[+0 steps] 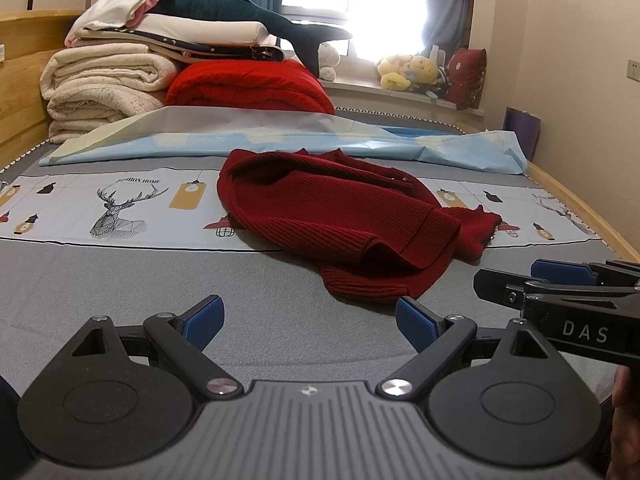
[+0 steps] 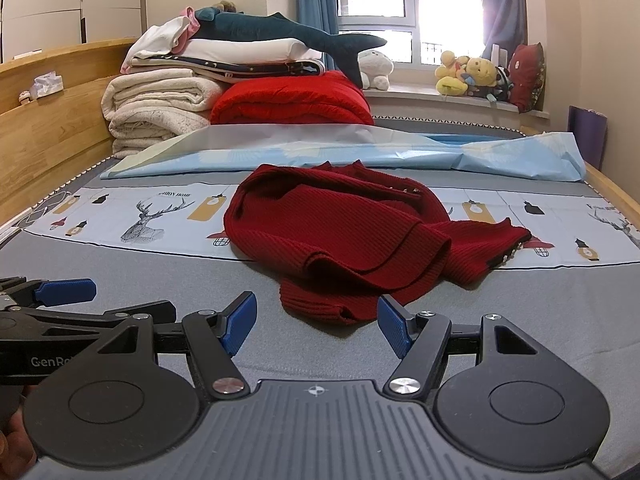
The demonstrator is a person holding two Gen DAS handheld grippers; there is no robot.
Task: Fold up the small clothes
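Red sweater [image 1: 344,216] lies crumpled on the bed [image 1: 120,280] — unfolded.

- Left tool [image 1: 310,326]: jaws spread wide, nothing between the blue pads [image 1: 208,320], angled downward.
- Right tool [image 2: 316,326]: jaws likewise wide, empty, just beside the left.

Both tools match: the left gripper [image 1: 310,324] is black with ribbed grey housing, silver screws and blue ribbed pads [image 1: 208,320]. The right gripper [image 2: 316,322] looks identical, white lettering printed along each side.
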